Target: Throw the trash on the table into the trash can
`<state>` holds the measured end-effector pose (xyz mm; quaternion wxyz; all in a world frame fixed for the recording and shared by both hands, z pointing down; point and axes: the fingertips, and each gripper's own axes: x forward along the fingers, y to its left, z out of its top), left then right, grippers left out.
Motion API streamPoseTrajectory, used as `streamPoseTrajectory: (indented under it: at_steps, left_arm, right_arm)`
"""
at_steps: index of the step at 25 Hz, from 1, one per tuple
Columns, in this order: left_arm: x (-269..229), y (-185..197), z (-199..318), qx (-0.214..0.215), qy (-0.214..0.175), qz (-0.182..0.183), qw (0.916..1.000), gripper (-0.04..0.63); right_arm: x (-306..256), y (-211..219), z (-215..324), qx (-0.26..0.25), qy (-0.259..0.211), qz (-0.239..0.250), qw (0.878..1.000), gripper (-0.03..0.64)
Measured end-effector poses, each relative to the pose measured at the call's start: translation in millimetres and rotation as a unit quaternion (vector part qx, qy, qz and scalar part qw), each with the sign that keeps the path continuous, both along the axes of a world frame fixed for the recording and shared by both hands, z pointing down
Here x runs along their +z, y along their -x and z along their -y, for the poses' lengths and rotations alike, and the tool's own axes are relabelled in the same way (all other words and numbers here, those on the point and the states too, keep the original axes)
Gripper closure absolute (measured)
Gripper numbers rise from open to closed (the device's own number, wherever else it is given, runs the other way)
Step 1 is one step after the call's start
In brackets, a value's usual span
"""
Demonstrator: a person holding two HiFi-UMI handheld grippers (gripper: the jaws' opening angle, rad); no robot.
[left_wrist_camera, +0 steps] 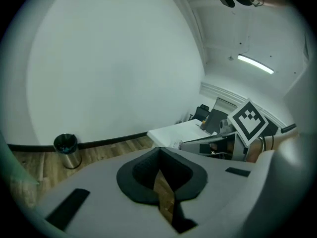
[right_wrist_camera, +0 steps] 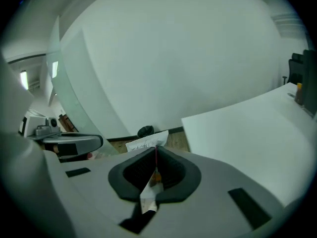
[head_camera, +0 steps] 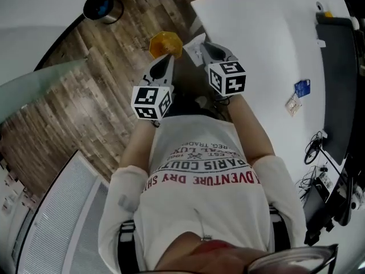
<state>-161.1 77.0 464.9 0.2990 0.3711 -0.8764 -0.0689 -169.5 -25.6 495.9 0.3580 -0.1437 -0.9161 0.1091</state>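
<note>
Right jaws are clenched on a white paper (right_wrist_camera: 146, 145). In the right gripper view its printed edge sticks out past the tips of the right gripper (right_wrist_camera: 156, 150), and more of it shows in the slit lower down. From the head view the paper (head_camera: 197, 47) juts beyond the right gripper (head_camera: 206, 49), just off the table's corner.

Left jaws meet at the tips of the left gripper (left_wrist_camera: 158, 150), with a thin tan-orange strip pinched in the slit between them. In the head view an orange wrapper (head_camera: 165, 43) sits right at the tip of the left gripper (head_camera: 169, 59), which appears to grasp it. How much of it lies between the pads cannot be told.

Both grippers are side by side in front of the person's chest, over the wood floor (head_camera: 85, 101) and beside the table (head_camera: 256, 39).

The can (head_camera: 102, 5) stands well apart from both grippers, on the floor against the curved wall. It is a round metal bin with a dark liner in the left gripper view (left_wrist_camera: 67, 150).

On the table, well away from the grippers, lie a blue card (head_camera: 302, 87) and a pale packet (head_camera: 293, 104), close together near a dark panel (head_camera: 339, 67) at the far edge.
</note>
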Motion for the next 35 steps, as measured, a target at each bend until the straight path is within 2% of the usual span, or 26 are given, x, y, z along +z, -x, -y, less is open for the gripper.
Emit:
streamPoseTrajectory:
  at_steps: [5, 8, 12, 15, 20, 24, 26, 27, 30, 35]
  left_arm:
    - [58.4, 48.2, -83.8, -0.067, 0.033, -0.022, 0.997, 0.572]
    - [101.7, 62.7, -111.4, -0.077, 0.044, -0.052, 0.9947, 0.572]
    - [172.0, 73.4, -128.5, -0.089, 0.046, -0.088, 0.991, 0.572]
    - [230.5, 67.7, -141.9, -0.109, 0.043, -0.122, 0.9857, 0.572]
    - [290.6, 68.2, -143.9, -0.113, 0.033, -0.137, 0.9835, 0.572]
    - [354.4, 61.0, -140.5, -0.127, 0.042, -0.167, 0.9769, 0.572]
    - [370.8, 56.1, -143.2, -0.132, 0.042, -0.174, 0.9749, 0.572]
    - [374.2, 53.0, -145.2, -0.132, 0.042, -0.177, 0.9744, 0.572]
    - [372.8, 39.9, -151.9, -0.126, 0.044, -0.183, 0.974, 0.572]
    - [349.9, 38.4, -150.4, -0.118, 0.05, -0.175, 0.9762, 0.572]
  right_arm:
    - [78.0, 46.3, -81.7, -0.068, -0.007, -0.041, 0.997, 0.584]
    - [145.6, 62.6, -114.7, -0.104, -0.019, -0.069, 0.992, 0.583]
    - [257.7, 76.4, -135.4, -0.152, -0.075, -0.098, 0.981, 0.583]
    - [334.3, 74.3, -147.0, -0.16, -0.088, -0.122, 0.975, 0.583]
    - [409.8, 79.1, -148.8, -0.154, -0.095, -0.149, 0.972, 0.583]
    - [484.0, 72.5, -141.7, -0.162, -0.101, -0.17, 0.967, 0.583]
    - [507.0, 72.0, -139.3, -0.17, -0.122, -0.174, 0.962, 0.573]
    - [512.4, 72.6, -138.0, -0.17, -0.133, -0.174, 0.961, 0.505]
    - [513.4, 70.0, -137.9, -0.168, -0.142, -0.171, 0.961, 0.45]
    - [474.7, 72.4, -134.4, -0.143, -0.126, -0.155, 0.969, 0.446]
